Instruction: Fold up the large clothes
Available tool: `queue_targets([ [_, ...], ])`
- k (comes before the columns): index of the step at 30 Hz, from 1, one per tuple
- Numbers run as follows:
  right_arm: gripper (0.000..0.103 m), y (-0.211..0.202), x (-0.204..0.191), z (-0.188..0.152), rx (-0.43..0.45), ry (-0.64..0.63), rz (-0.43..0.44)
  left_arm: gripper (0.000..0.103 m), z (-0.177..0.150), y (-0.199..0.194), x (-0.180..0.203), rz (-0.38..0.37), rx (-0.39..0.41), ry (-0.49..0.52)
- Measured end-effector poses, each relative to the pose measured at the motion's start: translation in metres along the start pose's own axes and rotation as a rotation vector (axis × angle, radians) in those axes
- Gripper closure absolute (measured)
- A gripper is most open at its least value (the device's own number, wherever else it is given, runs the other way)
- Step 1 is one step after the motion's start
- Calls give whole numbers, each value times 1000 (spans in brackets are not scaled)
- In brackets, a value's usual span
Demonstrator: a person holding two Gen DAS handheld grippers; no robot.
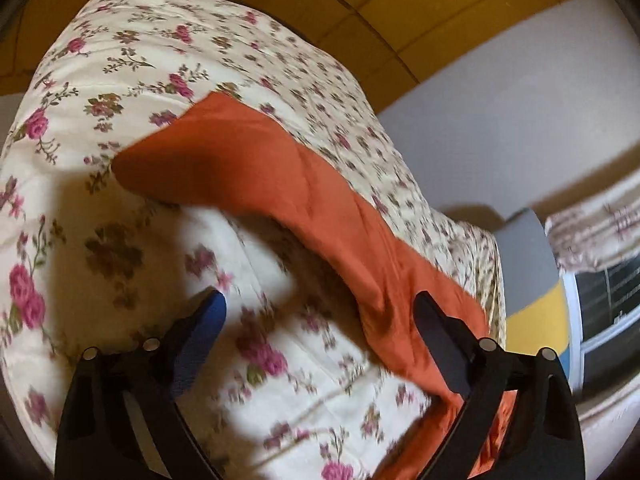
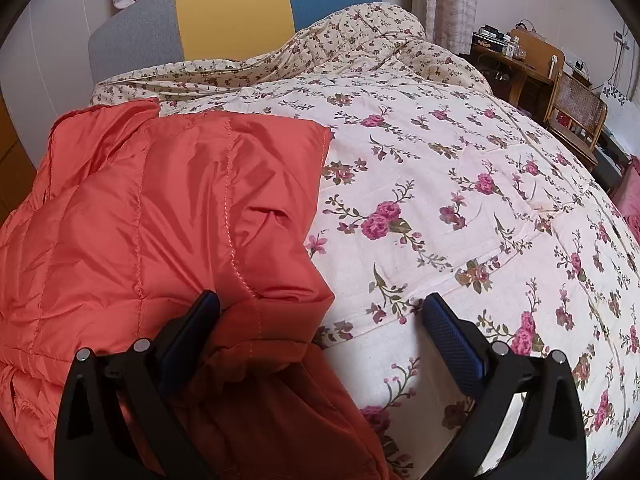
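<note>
An orange quilted jacket (image 2: pixel 160 220) lies on a bed with a floral quilt (image 2: pixel 460 200). In the right wrist view it fills the left half, with a sleeve or flap folded across its top. My right gripper (image 2: pixel 320 308) is open, low over the jacket's right edge; the edge lies between its fingers, not pinched. In the left wrist view the jacket (image 1: pixel 288 196) runs as a strip from centre to lower right. My left gripper (image 1: pixel 318 308) is open above the quilt (image 1: pixel 120 80), its right finger (image 1: pixel 436 336) over the jacket. That view is blurred by motion.
A grey, yellow and blue headboard (image 2: pixel 224 12) stands at the bed's far end against the wall. A wooden desk (image 2: pixel 516 64) and chair (image 2: pixel 576 112) stand to the right of the bed. Curtains (image 2: pixel 452 0) hang behind.
</note>
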State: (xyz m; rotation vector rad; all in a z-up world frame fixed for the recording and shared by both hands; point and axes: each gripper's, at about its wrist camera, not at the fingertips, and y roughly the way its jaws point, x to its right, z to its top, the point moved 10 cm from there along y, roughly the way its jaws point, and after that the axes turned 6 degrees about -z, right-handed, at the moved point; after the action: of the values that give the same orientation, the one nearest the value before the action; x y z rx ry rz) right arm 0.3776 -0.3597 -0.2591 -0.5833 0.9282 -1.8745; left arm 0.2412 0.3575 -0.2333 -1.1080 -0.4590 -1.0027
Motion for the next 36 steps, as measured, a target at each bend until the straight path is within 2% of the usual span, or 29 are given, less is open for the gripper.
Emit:
queue_targets([
  [2, 2, 0, 0, 0, 0, 0, 0, 14, 11, 3, -4, 14, 23, -43],
  [4, 2, 0, 0, 0, 0, 0, 0, 29, 22, 6, -7, 24, 38, -77],
  [6, 2, 0, 0, 0, 1, -1, 0, 70, 33, 15, -8, 27, 34, -118],
  [8, 2, -1, 1, 0, 3, -4, -6, 82, 38, 20, -5, 50, 30, -132],
  [10, 2, -1, 1, 0, 5, -7, -10, 82, 43, 16, 11, 47, 69, -91],
  [13, 2, -1, 2, 0, 3, -3, -5, 82, 36, 1, 68, 19, 152, 109],
  [15, 2, -1, 1, 0, 1, 0, -1, 82, 21, -3, 103, -11, 170, 228],
  [20, 2, -1, 1, 0, 0, 3, 2, 82, -34, 0, 171, -108, 135, 424],
  [25, 2, -1, 0, -1, -1, 3, 8, 82, -83, 2, 217, -149, 102, 573],
  [28, 2, -1, 0, -1, -2, 5, 10, 82, -120, -1, 254, -182, 107, 715],
  [32, 2, -1, 0, -1, -2, 6, 11, 82, -165, 1, 288, -224, 101, 858],
  [36, 2, -1, 0, -1, -3, 7, 13, 82, -211, 3, 317, -270, 72, 956],
])
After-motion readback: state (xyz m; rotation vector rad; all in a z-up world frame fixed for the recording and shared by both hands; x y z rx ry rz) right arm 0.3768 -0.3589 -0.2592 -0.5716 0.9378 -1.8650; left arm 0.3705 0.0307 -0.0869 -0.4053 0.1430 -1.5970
